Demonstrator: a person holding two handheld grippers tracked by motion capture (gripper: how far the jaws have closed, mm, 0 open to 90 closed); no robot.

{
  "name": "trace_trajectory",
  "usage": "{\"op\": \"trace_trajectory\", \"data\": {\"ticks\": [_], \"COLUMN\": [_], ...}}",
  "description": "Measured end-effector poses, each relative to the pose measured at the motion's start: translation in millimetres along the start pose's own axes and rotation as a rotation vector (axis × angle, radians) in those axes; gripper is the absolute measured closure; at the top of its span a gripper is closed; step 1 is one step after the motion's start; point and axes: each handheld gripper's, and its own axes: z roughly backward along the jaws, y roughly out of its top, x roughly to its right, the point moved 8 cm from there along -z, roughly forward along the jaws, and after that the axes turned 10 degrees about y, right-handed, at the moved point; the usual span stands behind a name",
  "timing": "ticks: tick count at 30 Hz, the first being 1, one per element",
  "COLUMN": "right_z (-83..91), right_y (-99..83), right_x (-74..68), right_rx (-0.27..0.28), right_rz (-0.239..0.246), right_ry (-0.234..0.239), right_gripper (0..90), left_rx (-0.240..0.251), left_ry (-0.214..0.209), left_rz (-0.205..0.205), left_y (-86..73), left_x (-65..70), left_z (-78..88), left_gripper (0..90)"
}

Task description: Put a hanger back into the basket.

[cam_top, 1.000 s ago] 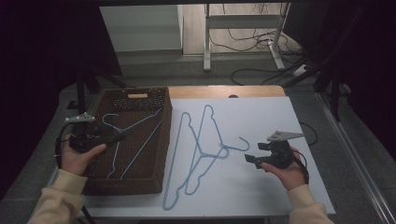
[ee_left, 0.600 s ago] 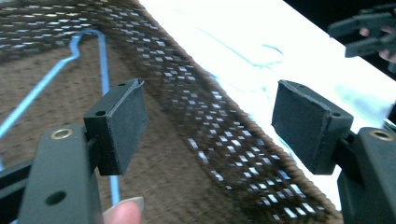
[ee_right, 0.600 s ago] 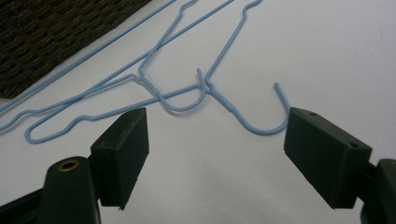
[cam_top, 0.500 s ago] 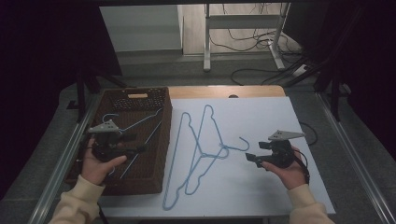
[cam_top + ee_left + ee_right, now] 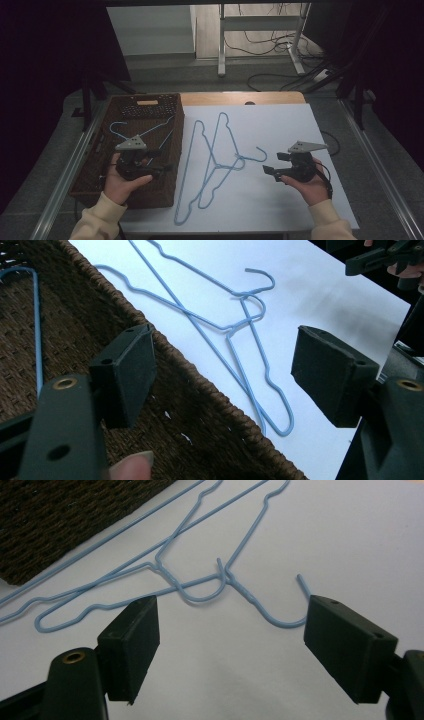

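Observation:
Two blue wire hangers point(image 5: 239, 159) lie crossed on the white table top, hooks toward my right gripper point(image 5: 274, 164). That gripper hovers just right of the hooks, open and empty; in the right gripper view its jaws point(image 5: 232, 610) frame the hooks point(image 5: 200, 599). A third blue hanger point(image 5: 120, 126) lies inside the brown wicker basket point(image 5: 150, 105). My left gripper point(image 5: 159, 161) hangs over the basket's right part, open with nothing in it. In the left gripper view point(image 5: 225, 355) it looks across the basket rim point(image 5: 200, 385) to the crossed hangers point(image 5: 235, 330).
The white sheet point(image 5: 280, 125) covers the table, with a wooden strip point(image 5: 240, 98) at the far edge. Metal rails point(image 5: 380, 165) run along both sides. Behind the table stand a metal frame point(image 5: 260, 22) and floor cables point(image 5: 280, 75).
My left gripper has moved right, from the basket's left edge to over its right half. The right gripper and the hangers have stayed put.

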Motion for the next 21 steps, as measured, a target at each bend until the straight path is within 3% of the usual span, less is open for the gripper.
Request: {"op": "trace_trajectory", "data": {"ticks": [3,13,21], "right_z": [0.9,0.3,-1.4], "right_y": [2.7,2.8,7.3], "right_x": [-0.6,-5.3,-0.2], "right_rx": [-0.001,-0.022,-0.013], "right_rz": [0.002,-0.008,-0.041], "right_ry": [-0.019,-0.02,-0.065], "right_gripper": [24.8,27.0,20.5], "left_rx": [0.005,0.022,0.014], "left_ry": [0.004,-0.014,-0.012], "left_rz": [-0.004,0.0,-0.015], "left_y": [-0.8,0.4,1.6], "left_x": [0.3,2.6,5.2], "left_z": [2.6,7.6,4.7], "left_gripper": [25.5,25.3,25.2]}}
